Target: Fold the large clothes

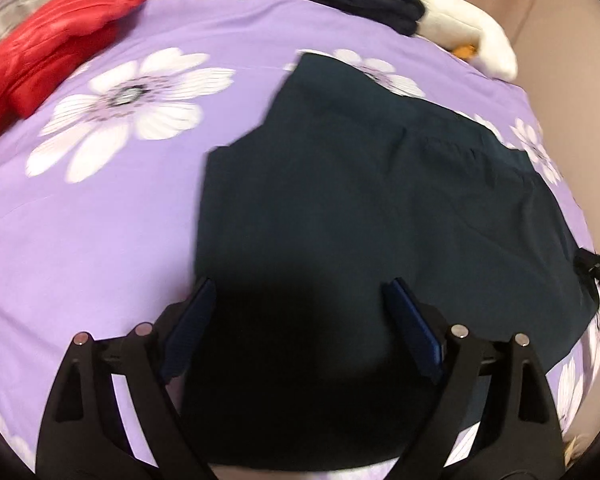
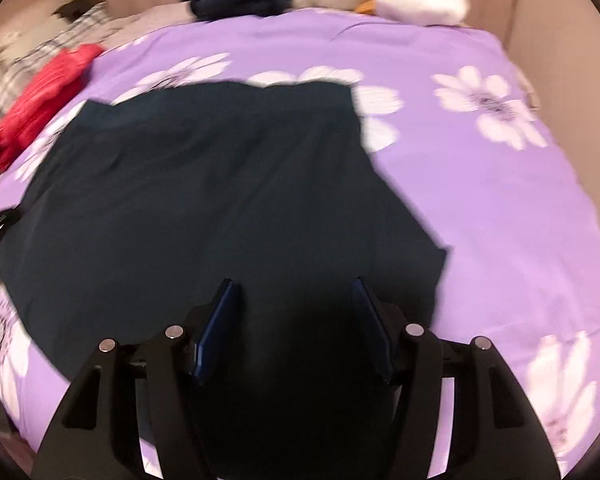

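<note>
A large dark navy garment [image 1: 360, 208] lies spread flat on a purple bedspread with white flowers [image 1: 100, 220]. My left gripper [image 1: 300, 284] is open above the garment's near left part, with nothing between its blue pads. In the right wrist view the same garment [image 2: 204, 184] lies on the bedspread [image 2: 500, 220]. My right gripper [image 2: 294, 282] is open over the garment's near right part and is also empty. The other gripper shows as a black shape at the right edge of the left wrist view [image 1: 596, 268].
A red puffer jacket [image 1: 48, 56] lies at the far left of the bed, also in the right wrist view [image 2: 36, 108]. A folded dark garment [image 1: 360, 0] and a white plush toy [image 1: 468, 36] sit at the far edge. Beige curtains hang behind.
</note>
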Demonstrator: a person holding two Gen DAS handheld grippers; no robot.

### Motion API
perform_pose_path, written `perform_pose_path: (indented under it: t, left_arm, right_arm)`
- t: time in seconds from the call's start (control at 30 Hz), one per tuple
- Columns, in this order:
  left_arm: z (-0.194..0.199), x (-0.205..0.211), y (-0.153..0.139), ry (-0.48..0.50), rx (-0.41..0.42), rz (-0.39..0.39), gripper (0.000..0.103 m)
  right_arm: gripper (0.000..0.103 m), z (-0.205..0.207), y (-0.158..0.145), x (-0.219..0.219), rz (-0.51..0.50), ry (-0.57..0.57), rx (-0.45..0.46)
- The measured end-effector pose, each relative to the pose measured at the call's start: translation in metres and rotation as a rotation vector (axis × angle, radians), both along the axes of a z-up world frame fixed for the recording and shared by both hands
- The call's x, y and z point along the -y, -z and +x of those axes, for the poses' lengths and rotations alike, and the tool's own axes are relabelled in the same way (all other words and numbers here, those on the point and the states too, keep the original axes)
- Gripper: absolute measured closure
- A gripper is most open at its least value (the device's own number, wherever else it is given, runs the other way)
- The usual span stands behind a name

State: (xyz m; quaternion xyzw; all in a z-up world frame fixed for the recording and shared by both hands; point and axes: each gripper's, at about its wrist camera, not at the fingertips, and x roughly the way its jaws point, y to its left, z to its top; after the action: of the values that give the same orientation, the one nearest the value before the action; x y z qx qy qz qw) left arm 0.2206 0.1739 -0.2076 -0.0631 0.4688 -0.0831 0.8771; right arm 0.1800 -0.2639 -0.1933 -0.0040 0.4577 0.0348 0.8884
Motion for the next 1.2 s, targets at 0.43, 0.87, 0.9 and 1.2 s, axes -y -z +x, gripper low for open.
perform_pose_path:
  t: [0.43, 0.87, 0.9, 1.2]
  left_arm:
    - [0.014, 0.03, -0.033, 0.044, 0.066, -0.168, 0.008]
    - [0.034, 0.008, -0.026, -0.02, 0.042, -0.156, 0.008]
    - [0.035, 0.004, -0.025, -0.037, 0.036, -0.158, 0.008]
    - [0.041, 0.012, -0.058, -0.022, 0.098, -0.167, 0.008]
  right_arm:
    - [0.041, 0.149, -0.045, -0.138, 0.016, -0.524, 0.167]
    - [0.099, 0.198, -0.008, -0.184, -0.198, -0.692, 0.014]
    - [0.099, 0.198, -0.013, -0.186, -0.215, -0.678, 0.056]
    - [0.099, 0.233, 0.008, -0.195, -0.245, -0.528, 0.095]
